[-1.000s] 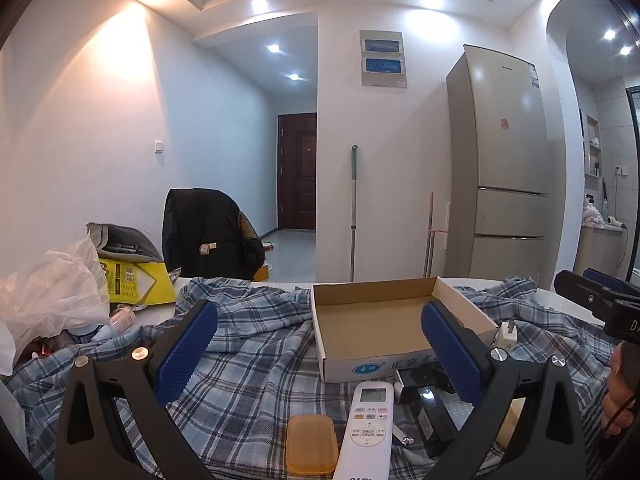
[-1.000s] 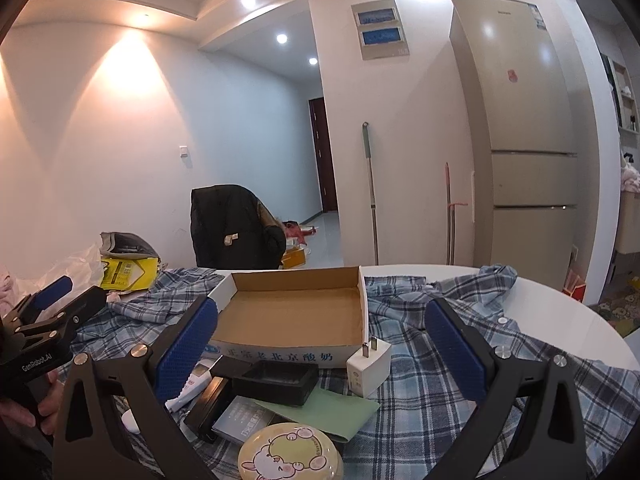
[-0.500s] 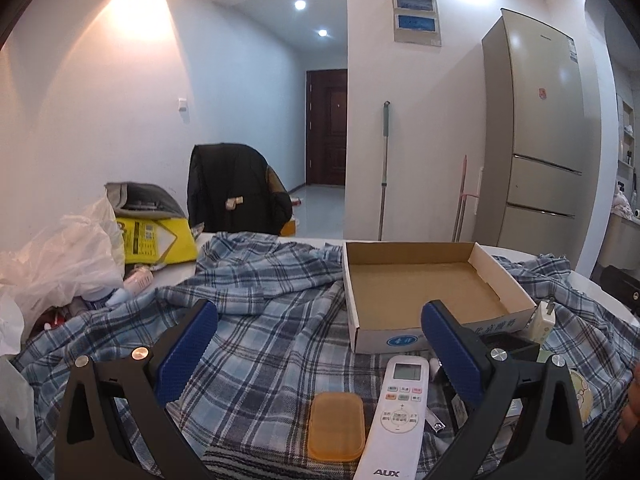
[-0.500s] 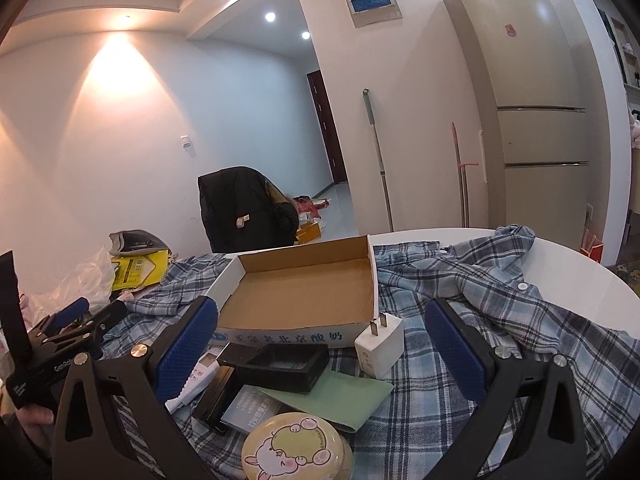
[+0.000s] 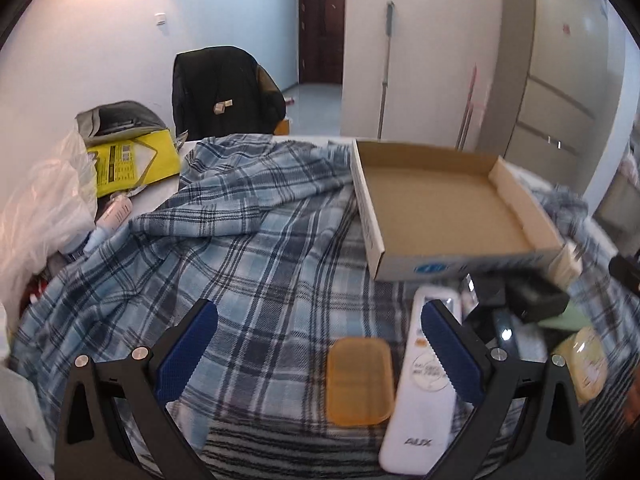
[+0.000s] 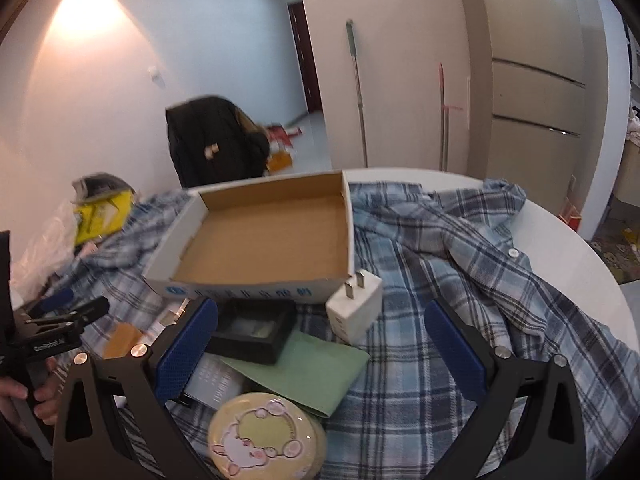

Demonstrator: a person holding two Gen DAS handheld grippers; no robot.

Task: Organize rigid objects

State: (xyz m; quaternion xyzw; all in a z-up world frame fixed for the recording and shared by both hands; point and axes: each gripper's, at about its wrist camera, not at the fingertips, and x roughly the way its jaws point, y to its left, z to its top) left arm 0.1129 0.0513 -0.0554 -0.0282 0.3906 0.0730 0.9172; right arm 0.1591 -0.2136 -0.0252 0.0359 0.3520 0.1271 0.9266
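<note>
We hold both tongs released and level: our left gripper (image 5: 320, 344) above the remote (image 5: 424, 392), our right gripper (image 6: 320, 344) over the charger (image 6: 356, 308).

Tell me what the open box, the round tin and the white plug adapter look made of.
Cardboard box: corrugated cardboard, matte brown inside, white printed outside. Round tin: probably metal, with a glossy printed cartoon lid, though plastic is possible. Plug adapter: smooth white plastic with two metal prongs.
</note>
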